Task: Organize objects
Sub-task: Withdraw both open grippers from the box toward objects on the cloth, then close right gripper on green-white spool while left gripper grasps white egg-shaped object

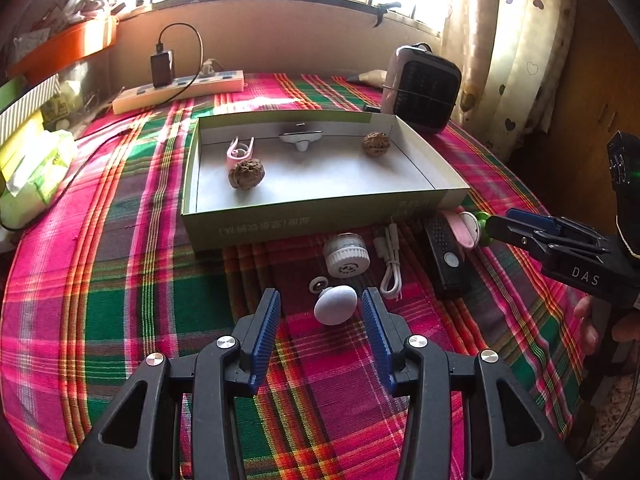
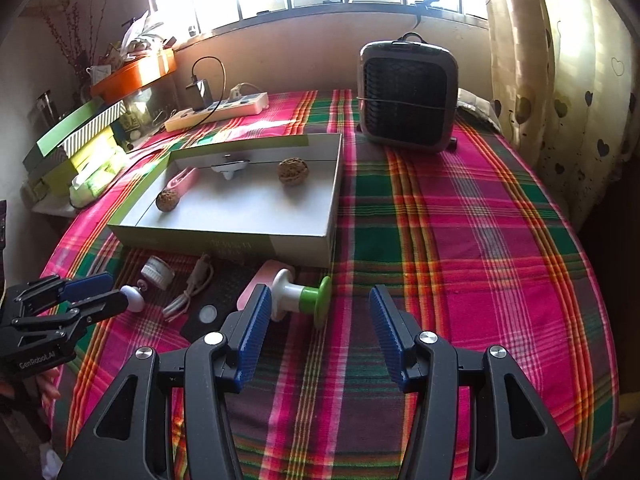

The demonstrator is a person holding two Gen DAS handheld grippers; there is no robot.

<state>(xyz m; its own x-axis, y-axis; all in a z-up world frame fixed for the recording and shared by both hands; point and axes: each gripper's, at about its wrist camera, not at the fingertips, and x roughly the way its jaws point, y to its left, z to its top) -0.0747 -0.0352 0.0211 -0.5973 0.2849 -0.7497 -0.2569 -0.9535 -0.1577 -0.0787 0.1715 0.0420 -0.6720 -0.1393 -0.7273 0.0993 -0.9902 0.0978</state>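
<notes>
- The left gripper [image 1: 320,308] has its blue ribbed pads spread wide; a white egg-shaped object [image 1: 335,305] lies on the cloth between them, nearer the right-hand pad, and whether it touches that pad cannot be told. Its surface is matte and finely textured, one end a little narrower.
- The right gripper [image 2: 320,308] is also spread wide, with nothing between its pads. A green-and-white spool-shaped piece [image 2: 302,294] lies on its side just ahead of the left pad: a white stem between a green disc and a white disc.
- Behind the spool lies a pink flat piece [image 2: 256,284], touching a black perforated device [image 1: 446,254] with a round pale button.
- Left of that lie a coiled white cable [image 1: 390,260], a white ribbed cap-like jar [image 1: 346,256] on its side, and a small white ring-shaped piece [image 1: 320,284] just beside the egg.
- All of this rests on a pink, green and red plaid tablecloth [image 2: 460,220].
- Farther on, an open shallow box [image 1: 320,220], green outside and pale grey inside, holds two brown wrinkled walnuts [image 1: 246,174] [image 1: 375,144], well apart, a pink clip [image 1: 238,150] touching the nearer walnut, and a white flat piece [image 1: 300,138] against the far wall.
- Beyond the box stand a small grilled heater [image 2: 408,98] on the right and a white power strip [image 1: 180,90] with a black charger plugged in on the left.
</notes>
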